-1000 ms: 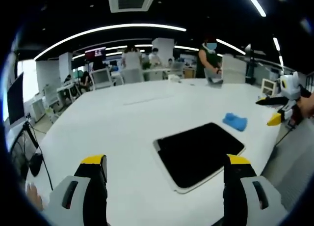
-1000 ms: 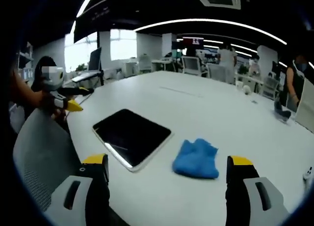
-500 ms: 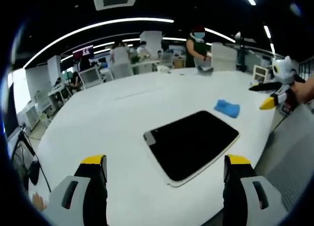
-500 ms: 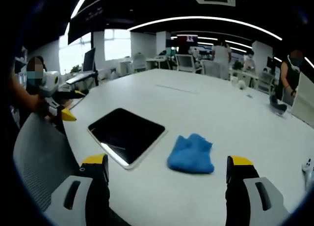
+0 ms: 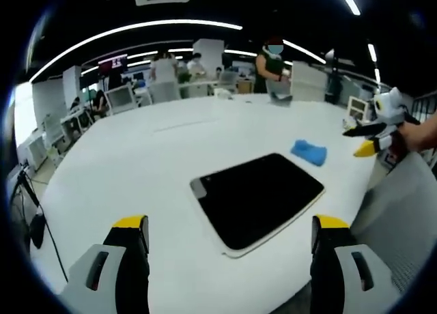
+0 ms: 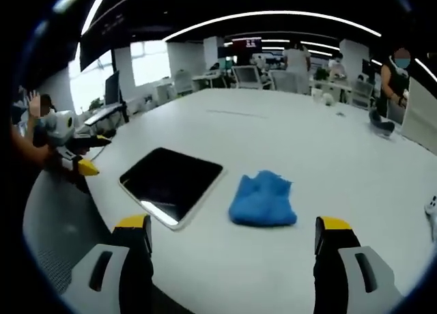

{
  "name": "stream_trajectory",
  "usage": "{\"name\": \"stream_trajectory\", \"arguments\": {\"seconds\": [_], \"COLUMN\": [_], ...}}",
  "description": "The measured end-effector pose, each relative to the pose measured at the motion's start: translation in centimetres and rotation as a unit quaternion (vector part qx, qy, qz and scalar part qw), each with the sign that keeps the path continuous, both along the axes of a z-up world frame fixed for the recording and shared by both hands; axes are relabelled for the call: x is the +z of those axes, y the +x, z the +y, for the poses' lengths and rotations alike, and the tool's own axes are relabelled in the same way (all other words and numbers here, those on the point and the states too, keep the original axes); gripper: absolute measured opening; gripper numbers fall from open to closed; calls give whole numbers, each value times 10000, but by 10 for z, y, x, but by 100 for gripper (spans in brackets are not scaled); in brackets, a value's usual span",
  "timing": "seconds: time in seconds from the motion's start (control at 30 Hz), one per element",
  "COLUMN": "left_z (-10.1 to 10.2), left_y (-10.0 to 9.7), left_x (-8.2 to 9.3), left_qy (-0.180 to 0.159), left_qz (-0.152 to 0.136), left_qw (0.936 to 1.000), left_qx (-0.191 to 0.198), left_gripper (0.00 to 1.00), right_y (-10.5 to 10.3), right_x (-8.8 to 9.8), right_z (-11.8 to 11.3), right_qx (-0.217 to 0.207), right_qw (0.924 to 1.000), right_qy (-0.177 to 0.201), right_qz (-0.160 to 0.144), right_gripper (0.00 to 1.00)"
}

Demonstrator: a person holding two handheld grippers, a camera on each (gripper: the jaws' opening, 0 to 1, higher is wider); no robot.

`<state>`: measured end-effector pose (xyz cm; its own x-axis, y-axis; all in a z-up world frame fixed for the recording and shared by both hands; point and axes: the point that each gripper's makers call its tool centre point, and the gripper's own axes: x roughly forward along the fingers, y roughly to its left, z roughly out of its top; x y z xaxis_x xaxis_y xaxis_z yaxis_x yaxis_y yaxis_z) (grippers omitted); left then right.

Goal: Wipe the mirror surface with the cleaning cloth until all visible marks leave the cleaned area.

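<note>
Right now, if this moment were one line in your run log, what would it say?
stage: approach | blue cloth: untouched on white table, beside mirror | left tongs: open, empty | right tongs: open, empty | wiping: not begun

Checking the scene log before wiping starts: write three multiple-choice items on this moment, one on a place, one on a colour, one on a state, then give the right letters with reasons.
1. Where does the cleaning cloth lie?
A. on the mirror
B. on the white table beside the mirror
C. in a gripper

2. What colour is the cloth?
A. blue
B. red
C. white

3. How stands the right gripper?
A. shut on the cloth
B. shut on the mirror
C. open, holding nothing

Answers:
1 B: bare table shows between the cloth and the mirror.
2 A: it is plainly blue in both views.
3 C: its jaws stand wide apart, short of the cloth. The left gripper is open too.
</note>
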<state>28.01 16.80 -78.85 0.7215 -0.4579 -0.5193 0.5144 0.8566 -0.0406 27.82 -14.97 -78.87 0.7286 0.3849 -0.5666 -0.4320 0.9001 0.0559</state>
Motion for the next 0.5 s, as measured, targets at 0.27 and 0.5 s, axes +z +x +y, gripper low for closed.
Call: {"name": "stream_trajectory", "arguments": {"seconds": [0.27,0.5], "left_z": [-8,0], "left_y": [0,3], "left_x": [6,6], "left_qy": [105,-4], "left_qz": [-197,-151], "left_qw": [9995,9999], "left_qx": [-217,13], "left_gripper": [99,99], "right_y": [0,-9], "right_x": [1,-6], "right_z": [6,9], "right_qx": [130,192], "right_qw": [9999,9997], "right_qy": [-20,51], "right_qz": [36,173], "right_gripper": [99,97]}}
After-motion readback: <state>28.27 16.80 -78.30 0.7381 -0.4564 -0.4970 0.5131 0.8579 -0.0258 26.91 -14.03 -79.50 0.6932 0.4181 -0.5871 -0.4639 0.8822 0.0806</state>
